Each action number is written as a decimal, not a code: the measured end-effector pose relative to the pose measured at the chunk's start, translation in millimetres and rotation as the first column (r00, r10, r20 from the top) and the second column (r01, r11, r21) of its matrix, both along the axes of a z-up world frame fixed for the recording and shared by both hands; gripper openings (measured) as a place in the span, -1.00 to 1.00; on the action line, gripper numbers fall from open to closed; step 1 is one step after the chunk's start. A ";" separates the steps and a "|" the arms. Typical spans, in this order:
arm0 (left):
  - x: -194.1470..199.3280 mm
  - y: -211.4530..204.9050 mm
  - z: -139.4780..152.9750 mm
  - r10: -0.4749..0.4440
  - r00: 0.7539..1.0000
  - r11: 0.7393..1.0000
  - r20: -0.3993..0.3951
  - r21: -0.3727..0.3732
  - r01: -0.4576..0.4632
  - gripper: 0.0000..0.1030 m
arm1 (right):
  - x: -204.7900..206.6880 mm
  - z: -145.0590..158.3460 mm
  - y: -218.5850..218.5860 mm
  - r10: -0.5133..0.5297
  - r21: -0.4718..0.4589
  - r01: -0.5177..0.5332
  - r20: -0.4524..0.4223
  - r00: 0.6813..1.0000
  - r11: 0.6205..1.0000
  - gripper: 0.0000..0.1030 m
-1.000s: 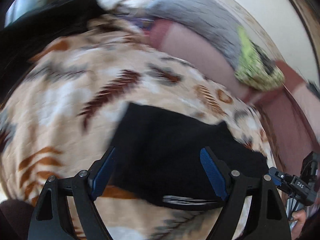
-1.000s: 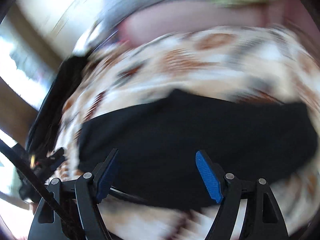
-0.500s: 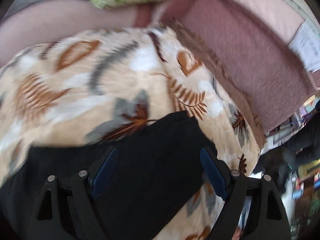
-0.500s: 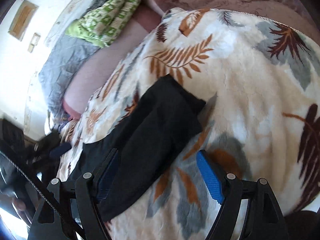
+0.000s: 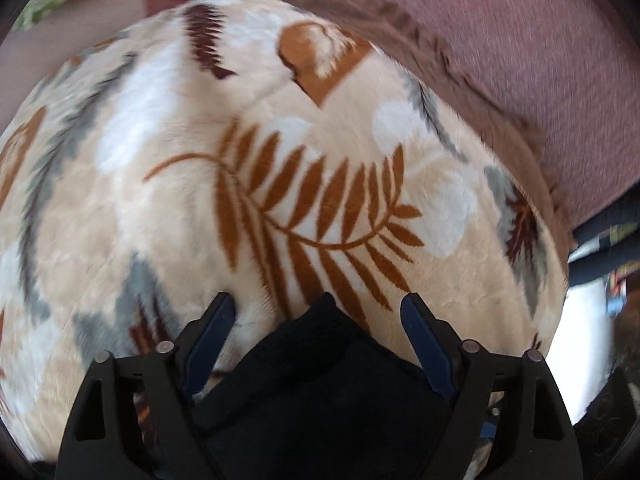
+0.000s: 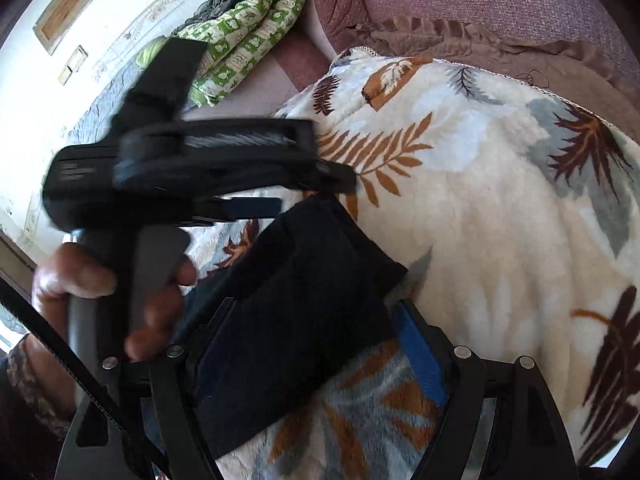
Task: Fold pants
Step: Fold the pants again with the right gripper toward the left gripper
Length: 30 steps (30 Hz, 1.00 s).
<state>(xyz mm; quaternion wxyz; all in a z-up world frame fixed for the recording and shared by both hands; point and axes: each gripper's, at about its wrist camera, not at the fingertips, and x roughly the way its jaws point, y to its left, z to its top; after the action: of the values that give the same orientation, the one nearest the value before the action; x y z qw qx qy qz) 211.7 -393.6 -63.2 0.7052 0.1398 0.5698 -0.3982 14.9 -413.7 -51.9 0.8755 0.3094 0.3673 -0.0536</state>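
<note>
Black pants (image 6: 304, 304) lie partly folded on the leaf-print blanket (image 5: 280, 140) over the sofa, long axis running diagonally from lower left up to a corner at upper right. Left gripper (image 5: 318, 320) wide open, holding nothing, pants corner between its fingers. Right gripper (image 6: 316, 328) also spread, pants lying across the gap, not pinched. Left sits nearer the pants' tip

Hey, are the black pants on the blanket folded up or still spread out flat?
Folded. The black pants lie as a narrow doubled-over bundle with layered edges on the leaf-print blanket; how many folds, cannot tell.
</note>
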 end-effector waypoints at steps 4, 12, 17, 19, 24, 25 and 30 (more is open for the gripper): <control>-2.3 -4.9 1.9 -0.037 0.999 0.999 0.031 0.039 0.036 -0.01 | 4.2 0.6 2.1 -0.003 -0.017 0.003 0.008 1.000 1.000 0.60; -5.1 30.5 31.1 -0.006 0.999 0.999 0.054 -0.042 0.009 -0.78 | 6.8 3.8 -7.0 0.005 0.069 -0.009 0.050 0.999 0.998 -0.52; -21.6 53.9 58.1 0.016 0.997 0.994 0.078 -0.109 -0.008 -0.83 | 1.9 27.1 11.2 0.047 -0.015 -0.046 0.097 0.994 0.999 -0.59; -24.9 62.9 66.9 0.039 0.997 0.989 0.072 -0.147 -0.028 -0.85 | 0.4 35.8 21.1 0.070 -0.030 -0.067 0.113 0.991 0.997 -0.61; -35.2 116.1 86.9 0.155 0.986 0.958 0.052 -0.251 -0.138 -0.86 | 2.7 60.4 66.5 0.209 -0.082 -0.198 0.146 0.967 0.977 -0.62; -37.2 132.3 87.8 0.185 0.982 0.949 0.048 -0.270 -0.166 -0.86 | 2.5 62.0 73.4 0.232 -0.089 -0.221 0.147 0.962 0.971 -0.62; -39.5 218.2 77.8 0.348 0.938 0.885 -0.011 -0.327 -0.332 -0.86 | 8.1 66.0 131.7 0.397 -0.130 -0.382 0.124 0.909 0.915 -0.62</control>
<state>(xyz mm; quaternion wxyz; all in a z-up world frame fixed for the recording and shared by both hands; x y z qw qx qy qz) 172.2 -175.3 14.7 0.7908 -0.0703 0.4950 -0.3531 23.0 -282.0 14.1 0.9081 0.1874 0.3526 0.1264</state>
